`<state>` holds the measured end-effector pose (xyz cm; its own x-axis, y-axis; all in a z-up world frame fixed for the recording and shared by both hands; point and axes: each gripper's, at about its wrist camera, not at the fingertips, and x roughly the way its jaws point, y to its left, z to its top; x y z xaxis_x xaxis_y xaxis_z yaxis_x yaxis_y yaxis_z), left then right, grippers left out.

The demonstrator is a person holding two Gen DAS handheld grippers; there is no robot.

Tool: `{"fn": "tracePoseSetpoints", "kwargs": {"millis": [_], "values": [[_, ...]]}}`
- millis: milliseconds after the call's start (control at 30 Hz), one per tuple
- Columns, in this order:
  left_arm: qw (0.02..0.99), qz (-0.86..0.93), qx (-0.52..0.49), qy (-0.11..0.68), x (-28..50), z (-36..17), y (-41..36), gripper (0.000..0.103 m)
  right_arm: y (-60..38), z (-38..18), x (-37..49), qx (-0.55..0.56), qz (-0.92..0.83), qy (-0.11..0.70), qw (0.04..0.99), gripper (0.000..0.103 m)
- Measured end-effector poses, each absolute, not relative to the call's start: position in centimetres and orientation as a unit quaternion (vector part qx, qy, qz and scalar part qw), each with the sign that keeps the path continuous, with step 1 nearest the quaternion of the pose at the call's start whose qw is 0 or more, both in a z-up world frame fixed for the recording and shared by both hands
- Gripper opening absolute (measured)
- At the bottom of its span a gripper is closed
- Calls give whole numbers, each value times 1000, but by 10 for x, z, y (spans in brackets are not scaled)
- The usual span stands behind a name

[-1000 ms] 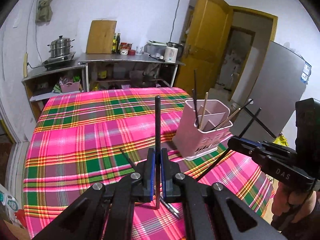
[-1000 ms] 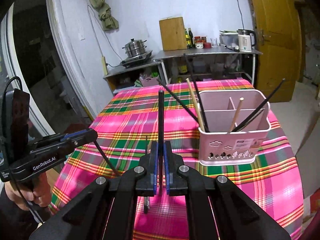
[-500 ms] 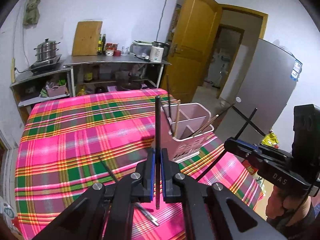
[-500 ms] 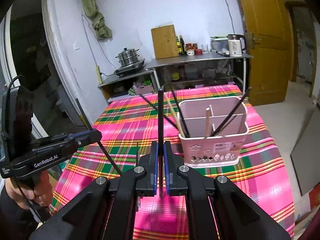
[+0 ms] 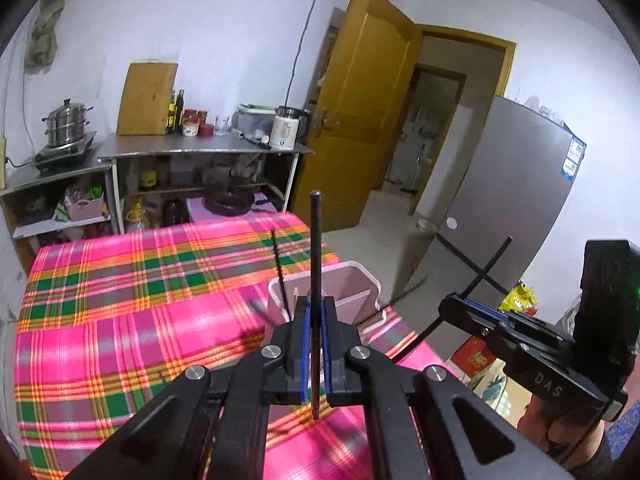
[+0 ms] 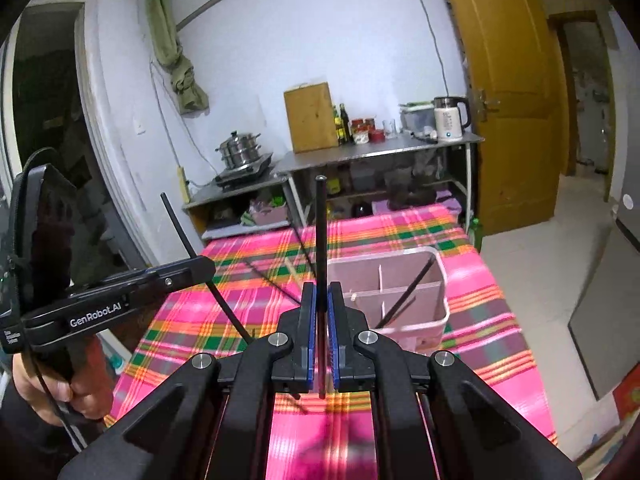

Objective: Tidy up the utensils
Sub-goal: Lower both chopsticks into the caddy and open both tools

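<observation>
My left claw (image 5: 315, 344) was pinching a black chopstick (image 5: 315, 264) upright between its blue pads, and my right claw (image 6: 320, 334) was clamped the same way on a second black chopstick (image 6: 320, 240). Both were held in the air above the table, close to the pink utensil holder (image 6: 434, 300), which stood near the table's right edge and already had several sticks leaning in its compartments.

To finish this well, I judged I should bring each stick over one open compartment, tip pointing down, and release only once the tip sat below the rim, one hand at a time so the sticks did not cross.

The table wore a pink and green plaid cloth (image 5: 120, 320). Beyond its far edge stood a steel counter (image 6: 380, 150) with a kettle (image 6: 448, 118), a yellow door (image 5: 360, 120) to the right.
</observation>
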<state>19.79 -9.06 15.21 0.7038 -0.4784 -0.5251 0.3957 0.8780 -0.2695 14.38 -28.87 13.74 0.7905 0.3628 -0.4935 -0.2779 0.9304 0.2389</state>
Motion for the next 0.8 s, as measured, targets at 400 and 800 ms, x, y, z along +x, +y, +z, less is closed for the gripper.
{"fn": "tracePoseSetpoints", "kwargs": {"millis": [400,800], "values": [[930,-234,-69,274,248,181,-113,5,-303,171,184,89,151,229,957,5],[926,-228,-59,296,293,141,-129,5,-306,146,226,94,140,241,956,5]]}}
